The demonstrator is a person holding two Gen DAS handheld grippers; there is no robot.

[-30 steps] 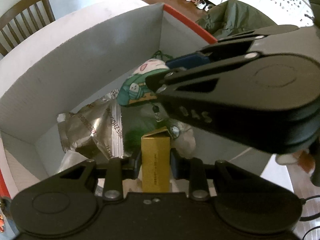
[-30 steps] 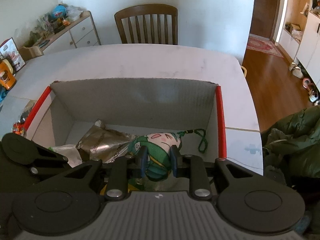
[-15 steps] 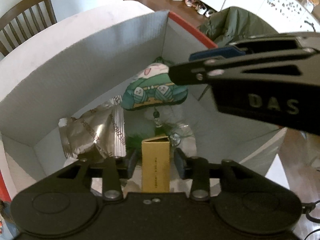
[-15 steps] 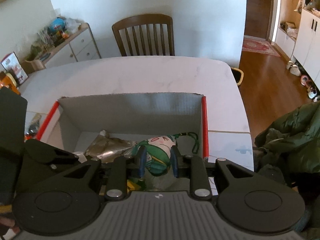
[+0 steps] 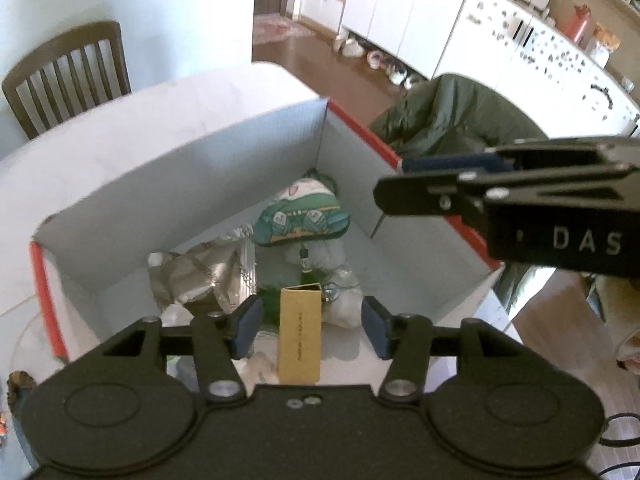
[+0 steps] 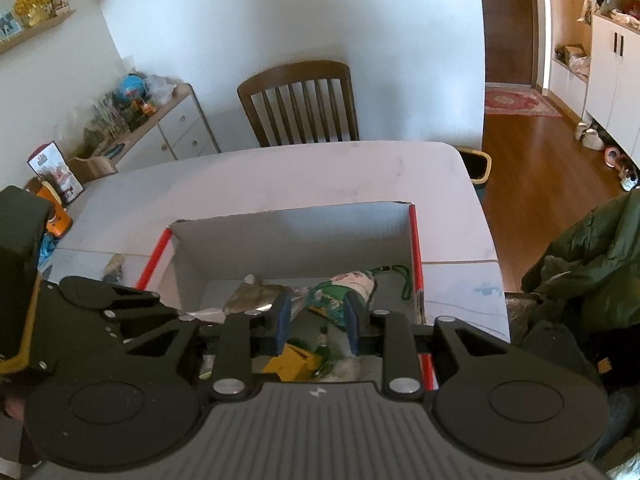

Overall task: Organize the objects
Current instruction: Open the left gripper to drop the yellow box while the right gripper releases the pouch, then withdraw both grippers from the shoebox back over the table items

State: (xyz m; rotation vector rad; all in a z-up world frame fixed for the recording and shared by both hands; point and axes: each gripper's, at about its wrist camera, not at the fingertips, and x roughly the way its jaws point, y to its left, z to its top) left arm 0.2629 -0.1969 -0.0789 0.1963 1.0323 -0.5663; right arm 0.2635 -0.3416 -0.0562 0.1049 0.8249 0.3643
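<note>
Above the red-edged box (image 5: 348, 128), both tongs, left (image 5: 310, 326) and right (image 6: 316, 322), hang released; the yellow carton (image 5: 300, 336) lies dropped inside, evidently sorted.

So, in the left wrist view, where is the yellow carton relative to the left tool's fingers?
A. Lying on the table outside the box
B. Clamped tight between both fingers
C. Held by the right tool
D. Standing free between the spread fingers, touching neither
D: the yellow carton stands inside the white box, and the left tool has its fingers spread, with a clear gap on each side of the carton.
</note>
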